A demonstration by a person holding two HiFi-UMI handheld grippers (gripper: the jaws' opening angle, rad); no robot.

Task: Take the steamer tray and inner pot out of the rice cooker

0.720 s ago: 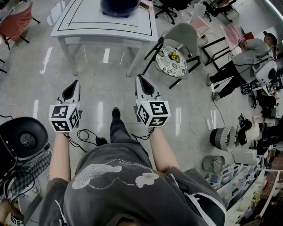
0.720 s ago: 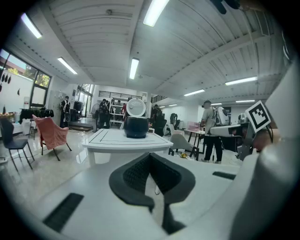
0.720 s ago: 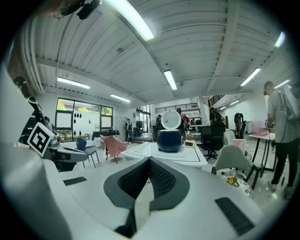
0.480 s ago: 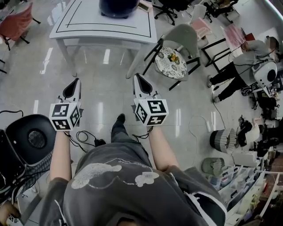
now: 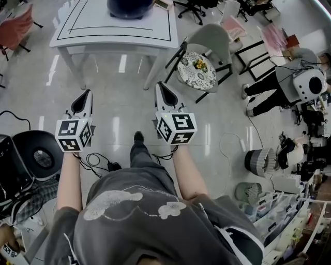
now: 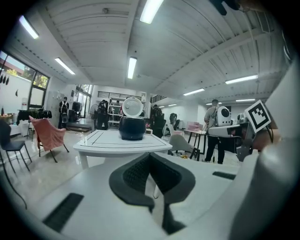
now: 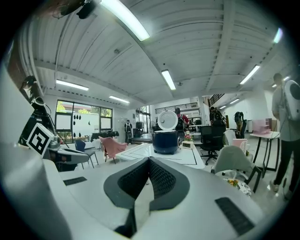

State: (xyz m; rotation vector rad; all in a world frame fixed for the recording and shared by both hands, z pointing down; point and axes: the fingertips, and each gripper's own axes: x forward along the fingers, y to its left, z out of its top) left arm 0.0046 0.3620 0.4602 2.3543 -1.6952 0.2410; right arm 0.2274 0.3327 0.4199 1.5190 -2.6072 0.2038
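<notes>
A dark blue rice cooker (image 5: 129, 7) stands on the white table (image 5: 114, 36) at the top of the head view, its white lid (image 7: 167, 120) raised. It also shows far ahead in the left gripper view (image 6: 131, 127) and the right gripper view (image 7: 165, 141). Its steamer tray and inner pot are hidden inside. My left gripper (image 5: 86, 93) and right gripper (image 5: 158, 84) are both shut and empty. Held side by side over the floor, they point at the table and stand well short of it.
A grey chair (image 5: 212, 44) with a patterned cushion (image 5: 196, 71) sits right of the table. A black fan heater (image 5: 39, 152) and cables lie on the floor at left. A person (image 5: 279, 83) stands at right, near shelves (image 5: 289, 212) of clutter. A pink-draped chair (image 5: 15, 26) is at top left.
I have stepped forward. The table and chair have slid down in the head view, closer to both grippers. The grippers keep their pose, still shut.
</notes>
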